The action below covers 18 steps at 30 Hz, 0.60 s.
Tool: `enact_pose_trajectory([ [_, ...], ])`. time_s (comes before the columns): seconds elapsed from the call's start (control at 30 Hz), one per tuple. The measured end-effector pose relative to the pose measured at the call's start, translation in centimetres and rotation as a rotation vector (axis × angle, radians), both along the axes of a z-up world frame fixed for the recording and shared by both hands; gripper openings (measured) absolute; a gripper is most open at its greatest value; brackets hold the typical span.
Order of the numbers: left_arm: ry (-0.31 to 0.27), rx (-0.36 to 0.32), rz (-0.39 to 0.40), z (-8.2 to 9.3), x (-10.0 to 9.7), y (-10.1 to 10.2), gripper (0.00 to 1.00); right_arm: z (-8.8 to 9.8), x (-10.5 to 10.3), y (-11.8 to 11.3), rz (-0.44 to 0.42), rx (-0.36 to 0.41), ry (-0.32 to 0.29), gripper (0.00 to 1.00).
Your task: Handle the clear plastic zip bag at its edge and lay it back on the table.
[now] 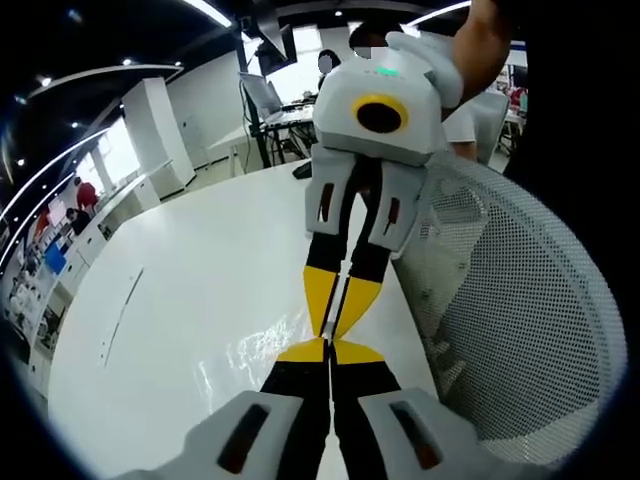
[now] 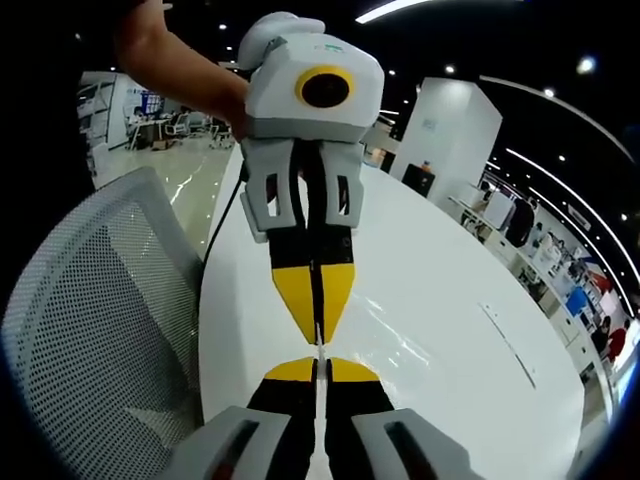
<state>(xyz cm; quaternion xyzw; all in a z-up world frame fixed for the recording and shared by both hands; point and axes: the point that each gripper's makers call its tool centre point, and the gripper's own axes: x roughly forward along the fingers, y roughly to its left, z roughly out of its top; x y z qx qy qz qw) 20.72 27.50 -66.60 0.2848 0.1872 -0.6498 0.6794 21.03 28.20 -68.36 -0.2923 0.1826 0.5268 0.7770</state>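
In the left gripper view we hold our left gripper (image 1: 328,345) low over the white table (image 1: 180,300), its yellow-tipped jaws pressed together with no gap between them. Directly opposite, tip to tip, our right gripper (image 1: 335,320) comes down from the top of the view, its jaws also drawn together. Between and just beside the meeting tips we see the bag (image 1: 255,350), a clear sheet lying flat on the table to the left of the jaws, showing mostly as glare and faint creases. Its near edge runs up to the jaw tips, but we cannot tell which jaws actually pinch the film. A white mesh chair (image 1: 520,310) stands close against the table edge on the right.

In the right gripper view our right gripper (image 2: 318,362) sits at the bottom, jaws closed, facing the left gripper (image 2: 316,325), whose yellow tips nearly touch ours. The bag (image 2: 400,325) shows as a shiny patch on the table (image 2: 450,260) to the right of the tips. The chair (image 2: 110,320) is on the left, and a person's hand (image 2: 225,100) grips the left gripper's body.
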Motion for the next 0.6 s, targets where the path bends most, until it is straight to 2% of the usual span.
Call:
enact_pose_trajectory([
  [0.6,0.010,-0.018,0.005,0.36,-0.06,0.23,0.00,-0.25,0.14,-0.34,-0.022,0.001,0.013,0.00],
])
